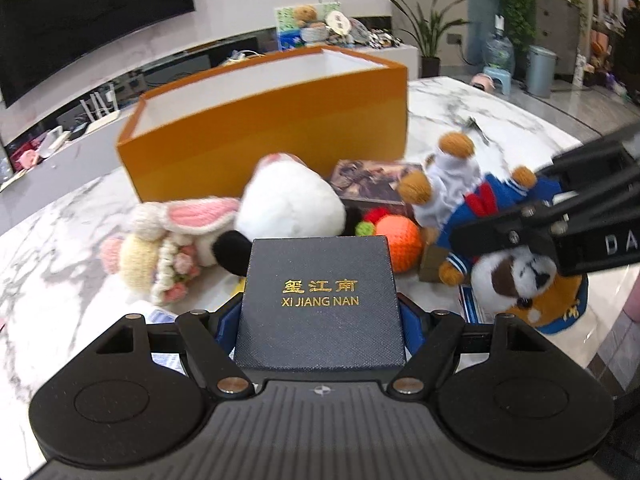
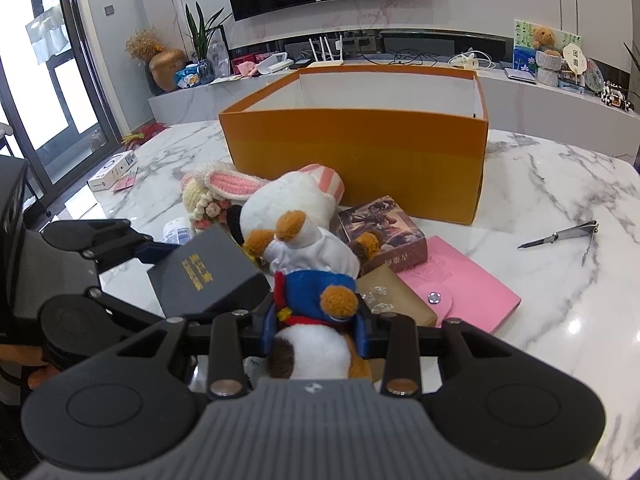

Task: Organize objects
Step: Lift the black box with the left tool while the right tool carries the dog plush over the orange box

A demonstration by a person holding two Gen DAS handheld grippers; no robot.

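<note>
My left gripper (image 1: 318, 320) is shut on a dark box with gold lettering (image 1: 320, 300), held above the marble table; the box also shows in the right wrist view (image 2: 204, 276). My right gripper (image 2: 316, 332) is shut on a plush dog in a blue sailor outfit (image 2: 316, 280), seen upside down in the left wrist view (image 1: 480, 208). The open orange box (image 1: 264, 128) stands behind the pile, also in the right wrist view (image 2: 360, 152). A white plush (image 1: 288, 200), a crocheted bunny (image 1: 168, 236) and an orange knit ball (image 1: 400, 244) lie in front of it.
A printed card box (image 2: 380, 228), a tan packet (image 2: 392, 296) and a pink case (image 2: 460, 284) lie on the table (image 2: 560, 200). Metal clippers (image 2: 568, 236) lie at the right. A small white box (image 2: 112, 170) sits far left. A TV console runs behind.
</note>
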